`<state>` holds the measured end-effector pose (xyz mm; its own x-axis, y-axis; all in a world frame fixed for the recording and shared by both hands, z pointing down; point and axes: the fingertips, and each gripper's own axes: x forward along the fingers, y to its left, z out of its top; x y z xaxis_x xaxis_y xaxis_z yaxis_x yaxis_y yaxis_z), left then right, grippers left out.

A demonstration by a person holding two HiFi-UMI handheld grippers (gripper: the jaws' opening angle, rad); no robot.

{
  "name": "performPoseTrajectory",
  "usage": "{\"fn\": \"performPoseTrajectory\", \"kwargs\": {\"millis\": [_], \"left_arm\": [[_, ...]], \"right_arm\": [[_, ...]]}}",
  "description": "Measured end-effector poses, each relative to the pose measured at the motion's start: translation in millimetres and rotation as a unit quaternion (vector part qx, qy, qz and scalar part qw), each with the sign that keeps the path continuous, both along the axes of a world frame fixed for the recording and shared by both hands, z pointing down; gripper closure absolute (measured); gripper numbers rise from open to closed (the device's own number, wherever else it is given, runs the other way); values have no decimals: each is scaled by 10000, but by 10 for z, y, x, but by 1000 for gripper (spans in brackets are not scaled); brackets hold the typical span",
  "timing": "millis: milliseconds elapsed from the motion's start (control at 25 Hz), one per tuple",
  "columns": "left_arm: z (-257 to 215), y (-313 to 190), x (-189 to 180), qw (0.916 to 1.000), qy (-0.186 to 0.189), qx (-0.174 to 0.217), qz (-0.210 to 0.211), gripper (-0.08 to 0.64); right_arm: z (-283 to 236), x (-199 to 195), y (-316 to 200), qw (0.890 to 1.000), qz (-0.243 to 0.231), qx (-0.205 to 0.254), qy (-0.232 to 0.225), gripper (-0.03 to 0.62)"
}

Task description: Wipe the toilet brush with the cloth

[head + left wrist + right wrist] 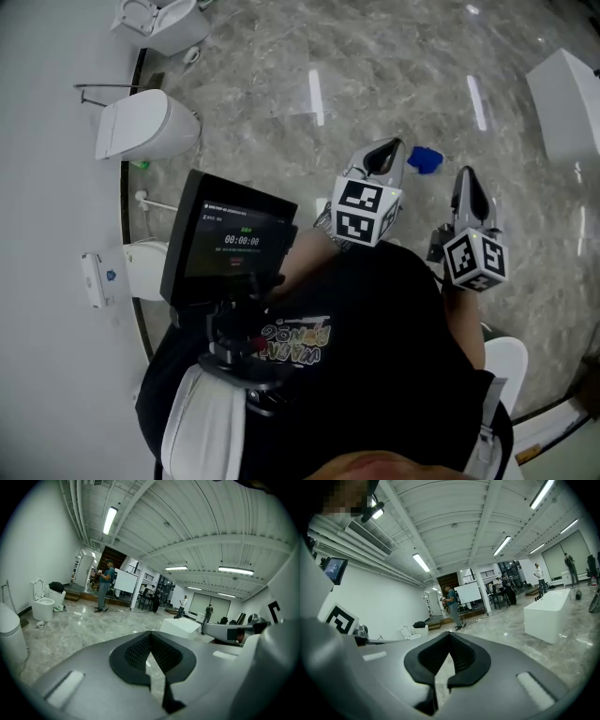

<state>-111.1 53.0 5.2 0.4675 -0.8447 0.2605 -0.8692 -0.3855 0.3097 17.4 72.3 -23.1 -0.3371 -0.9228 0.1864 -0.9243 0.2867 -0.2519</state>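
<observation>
A blue cloth (424,159) lies crumpled on the marble floor, just past the tip of my left gripper (384,150). That gripper is shut with nothing in it, and its ribbed pads meet in the left gripper view (150,635). My right gripper (467,180) hangs beside it on the right, also shut and empty, its jaws closed in the right gripper view (449,637). A thin white stick with a small head, possibly the toilet brush (143,200), lies by the wall at the left, between two toilets. Neither gripper touches the cloth.
White toilets (145,127) stand along the left wall, with another (161,23) farther back and one (145,269) near my body. A chest-mounted screen (234,242) covers part of the floor. A white block (565,103) stands at the right. People (104,586) stand far off in the hall.
</observation>
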Motion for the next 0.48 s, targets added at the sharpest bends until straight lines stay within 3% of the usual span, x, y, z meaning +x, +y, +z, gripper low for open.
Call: {"fn": "performPoseTrajectory", "kwargs": {"millis": [480], "left_arm": [[6, 28, 57, 9999, 93, -71, 65, 560]], "right_arm": [[1, 8, -9, 10000, -66, -52, 39, 588]]}}
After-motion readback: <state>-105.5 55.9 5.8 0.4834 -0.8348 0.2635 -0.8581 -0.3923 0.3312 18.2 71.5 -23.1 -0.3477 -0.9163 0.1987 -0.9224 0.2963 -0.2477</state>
